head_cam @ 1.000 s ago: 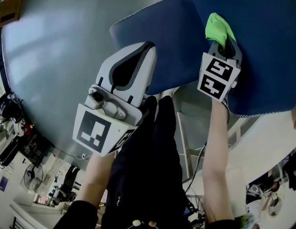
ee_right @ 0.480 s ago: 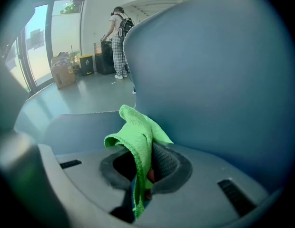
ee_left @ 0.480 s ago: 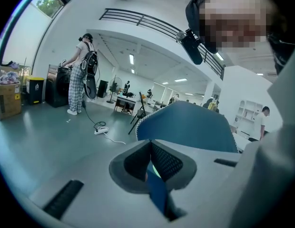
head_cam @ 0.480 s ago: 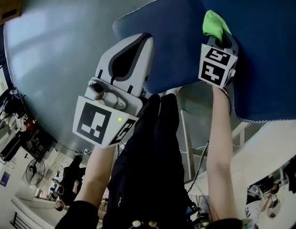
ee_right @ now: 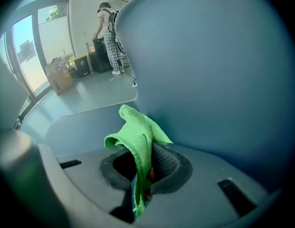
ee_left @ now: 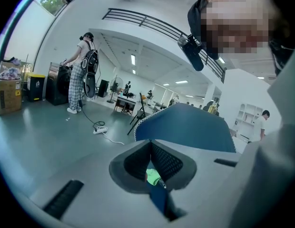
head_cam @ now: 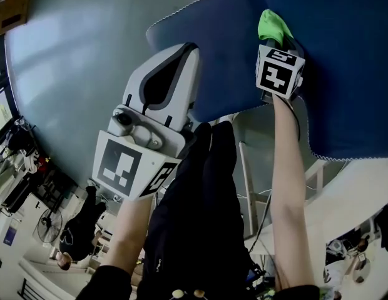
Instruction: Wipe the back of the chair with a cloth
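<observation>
The blue chair back (head_cam: pixel 344 67) fills the upper right of the head view. My right gripper (head_cam: pixel 279 41) is shut on a bright green cloth (head_cam: pixel 272 25) and presses it against that blue fabric. In the right gripper view the cloth (ee_right: pixel 138 134) bunches up out of the shut jaws of the right gripper (ee_right: pixel 145 152), against the chair back (ee_right: pixel 214 65). My left gripper (head_cam: pixel 189 52) hangs to the left, beside the chair's edge, shut and holding nothing. In the left gripper view the left gripper (ee_left: pixel 151 144) points at the chair (ee_left: pixel 185 126), and the cloth (ee_left: pixel 153 176) shows below its jaws.
A person in plaid trousers with a backpack (ee_left: pixel 83 75) stands at the far wall by dark bins. A cardboard box (ee_left: pixel 8 95) sits at the left, and a cable with a power strip (ee_left: pixel 101 129) lies on the grey floor. A white table (head_cam: pixel 350 195) is at lower right.
My right gripper has slid the green cloth up and to the left across the chair back. The left gripper has hardly moved.
</observation>
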`<control>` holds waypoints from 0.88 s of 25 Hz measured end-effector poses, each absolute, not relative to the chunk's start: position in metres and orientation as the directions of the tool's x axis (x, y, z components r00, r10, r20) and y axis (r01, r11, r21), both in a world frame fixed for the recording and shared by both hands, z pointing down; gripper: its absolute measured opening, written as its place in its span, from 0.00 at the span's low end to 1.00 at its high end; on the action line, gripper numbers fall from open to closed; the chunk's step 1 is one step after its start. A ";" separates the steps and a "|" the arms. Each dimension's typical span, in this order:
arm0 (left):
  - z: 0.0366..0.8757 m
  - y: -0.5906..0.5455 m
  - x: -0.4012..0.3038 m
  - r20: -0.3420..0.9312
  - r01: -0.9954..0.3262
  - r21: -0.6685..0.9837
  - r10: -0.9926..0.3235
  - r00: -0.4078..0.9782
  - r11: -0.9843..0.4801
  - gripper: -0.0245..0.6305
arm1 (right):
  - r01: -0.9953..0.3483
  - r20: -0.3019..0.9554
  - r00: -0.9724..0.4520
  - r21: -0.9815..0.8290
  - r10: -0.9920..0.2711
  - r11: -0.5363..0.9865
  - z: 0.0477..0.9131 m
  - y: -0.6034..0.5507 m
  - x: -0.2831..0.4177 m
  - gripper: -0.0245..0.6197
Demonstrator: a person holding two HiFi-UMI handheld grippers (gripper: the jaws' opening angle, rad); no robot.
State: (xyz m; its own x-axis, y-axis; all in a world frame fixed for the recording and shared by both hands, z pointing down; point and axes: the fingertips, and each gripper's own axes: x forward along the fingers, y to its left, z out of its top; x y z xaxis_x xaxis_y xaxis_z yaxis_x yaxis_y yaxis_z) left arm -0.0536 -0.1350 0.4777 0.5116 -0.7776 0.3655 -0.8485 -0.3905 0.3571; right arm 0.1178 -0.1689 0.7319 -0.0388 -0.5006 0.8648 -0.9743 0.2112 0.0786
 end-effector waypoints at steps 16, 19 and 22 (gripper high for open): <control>0.426 -0.122 -0.025 0.306 -0.810 0.377 -0.765 0.567 -0.450 0.05 | -0.983 0.672 -0.132 0.007 -0.728 0.185 0.538 -0.143 0.137 0.11; 0.412 -0.124 -0.017 0.272 -0.790 0.376 -0.758 0.593 -0.484 0.05 | -0.991 0.591 -0.101 0.015 -0.800 0.135 0.467 -0.139 0.151 0.11; 0.397 -0.120 -0.012 0.259 -0.780 0.381 -0.752 0.606 -0.497 0.05 | -0.996 0.528 -0.054 0.029 -0.847 0.081 0.404 -0.129 0.173 0.11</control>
State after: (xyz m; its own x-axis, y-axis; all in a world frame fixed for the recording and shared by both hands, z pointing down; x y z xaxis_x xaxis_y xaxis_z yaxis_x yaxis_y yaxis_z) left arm -0.0117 -0.1204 0.3970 0.6057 -0.7525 0.2587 -0.7799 -0.4968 0.3808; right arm 0.1734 -0.1287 0.4044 -0.0535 -0.8473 0.5284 -0.9963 0.0812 0.0292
